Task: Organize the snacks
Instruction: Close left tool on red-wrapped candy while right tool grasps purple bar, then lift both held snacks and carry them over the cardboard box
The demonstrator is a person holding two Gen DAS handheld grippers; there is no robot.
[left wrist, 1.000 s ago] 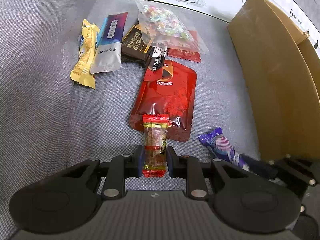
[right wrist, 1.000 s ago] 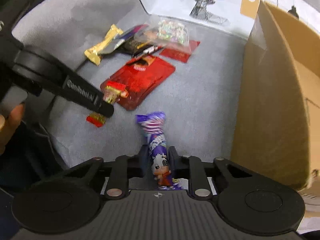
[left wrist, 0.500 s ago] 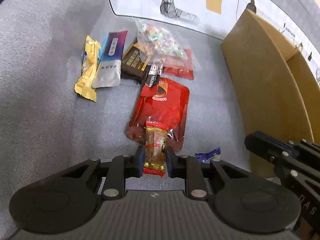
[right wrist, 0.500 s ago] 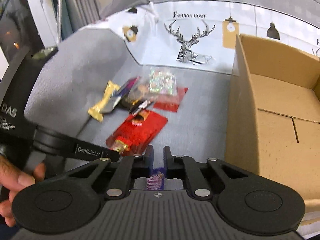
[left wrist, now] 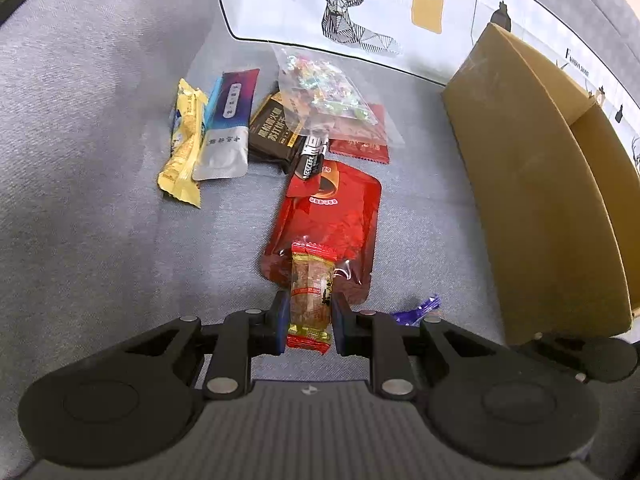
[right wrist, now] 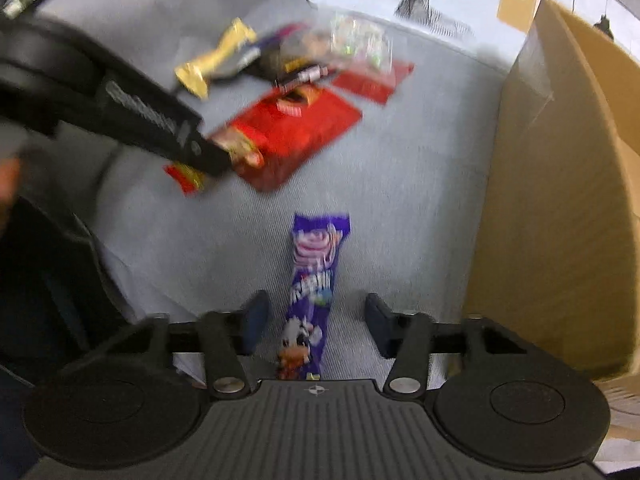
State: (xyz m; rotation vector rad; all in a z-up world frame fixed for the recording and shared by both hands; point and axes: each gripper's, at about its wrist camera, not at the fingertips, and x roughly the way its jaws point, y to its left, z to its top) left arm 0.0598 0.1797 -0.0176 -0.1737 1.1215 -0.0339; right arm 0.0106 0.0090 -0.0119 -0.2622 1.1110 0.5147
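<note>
My left gripper is shut on a small red-and-gold snack bar and holds it above the grey cloth, over the near end of a big red pouch. My right gripper is open, its jaws wide apart on either side of a purple candy pack that lies on the cloth. The pack's tip shows in the left wrist view. The left gripper and its bar also show in the blurred right wrist view. A cardboard box stands open at the right.
A pile of snacks lies further back: a yellow bar, a blue-white sachet, a dark biscuit pack, a clear bag of coloured sweets, a Nescafe stick and a flat red pack. A deer-print cloth lies behind.
My right gripper held the purple pack, lifted up, then came back down and opened; the pack lies on the cloth between its jaws. My left gripper rose slightly with its bar.
</note>
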